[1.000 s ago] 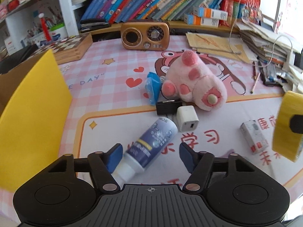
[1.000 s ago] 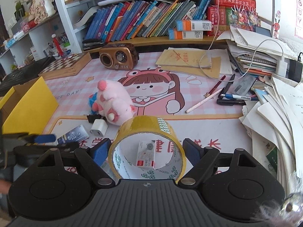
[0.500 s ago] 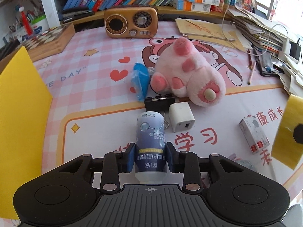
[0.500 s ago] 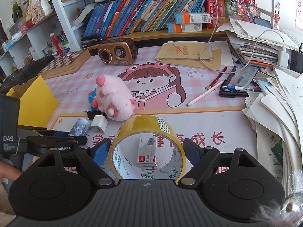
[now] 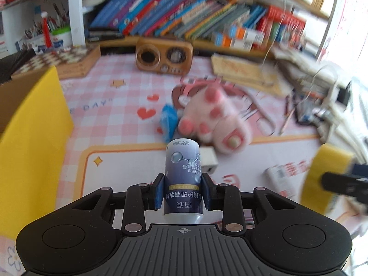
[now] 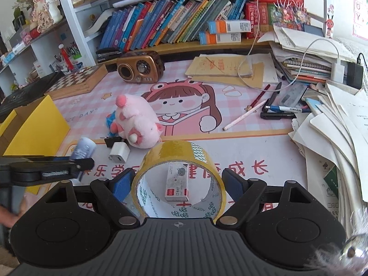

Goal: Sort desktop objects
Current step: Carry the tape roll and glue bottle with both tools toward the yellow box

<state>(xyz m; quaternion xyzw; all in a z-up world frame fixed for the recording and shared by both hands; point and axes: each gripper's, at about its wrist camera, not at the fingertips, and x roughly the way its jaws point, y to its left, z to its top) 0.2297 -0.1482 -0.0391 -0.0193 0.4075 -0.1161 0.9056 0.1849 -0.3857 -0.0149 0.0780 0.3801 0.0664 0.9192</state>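
My left gripper (image 5: 183, 191) is shut on a blue-and-white tube (image 5: 183, 168), which is held off the pink desk mat (image 5: 119, 115) with its flat end pointing away. From the right wrist view the same tube (image 6: 84, 148) pokes out past the left gripper's fingers (image 6: 78, 164) at the left. My right gripper (image 6: 178, 181) is shut on a yellow tape roll (image 6: 177, 148) held upright, hole facing the camera. A small box of staples (image 6: 177, 185) lies on the mat and shows through the hole. The tape roll (image 5: 322, 179) is blurred at the right edge of the left wrist view.
A pink plush toy (image 6: 135, 124), a white charger (image 6: 118, 153), a black binder clip (image 6: 110, 140) and a blue packet (image 6: 110, 119) lie mid-mat. An open yellow box (image 6: 34, 124) stands left. A radio (image 6: 140, 66) and chessboard (image 6: 76, 81) sit behind; pens (image 6: 278, 110) and paper piles (image 6: 333, 126) crowd the right.
My left gripper closed on the tube, which had been lying slanted on the mat, and lifted it. The right gripper kept still with the tape roll.
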